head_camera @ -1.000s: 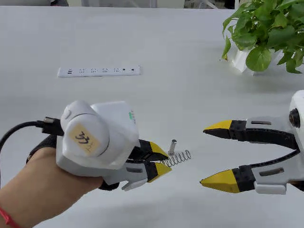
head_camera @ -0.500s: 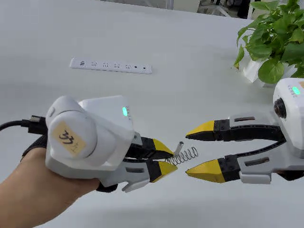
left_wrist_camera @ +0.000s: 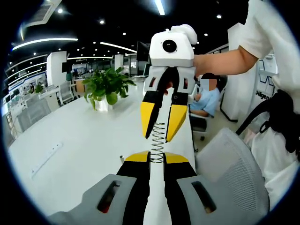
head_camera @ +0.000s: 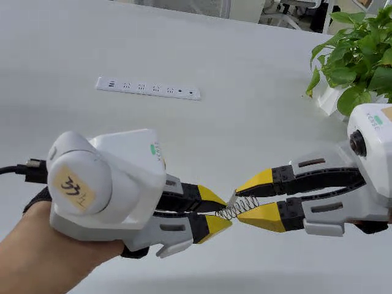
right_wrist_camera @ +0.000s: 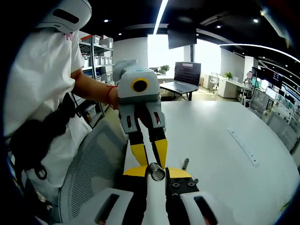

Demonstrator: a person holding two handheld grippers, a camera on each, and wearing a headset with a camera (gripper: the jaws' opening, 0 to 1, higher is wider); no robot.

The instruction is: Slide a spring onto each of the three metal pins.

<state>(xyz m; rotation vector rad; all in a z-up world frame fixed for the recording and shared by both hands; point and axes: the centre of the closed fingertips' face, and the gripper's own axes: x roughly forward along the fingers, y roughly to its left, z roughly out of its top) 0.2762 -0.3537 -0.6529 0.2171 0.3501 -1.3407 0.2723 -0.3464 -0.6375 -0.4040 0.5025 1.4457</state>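
left gripper (head_camera: 224,213): jaws closed on the near end of the spring (head_camera: 241,206), gripping it at the yellow tips. spring runs roughly level and spans the gap between the two tools. right gripper (head_camera: 238,204): jaws narrowed to the coil's width, yellow tips pressed against the spring's far end from both sides. one metal pin (right_wrist_camera: 185,163) stands on the table (head_camera: 257,104) just beside the spring, outside the coil. farther out, a power strip (head_camera: 147,88) lies flat; a potted plant (head_camera: 355,55) sits at the right.
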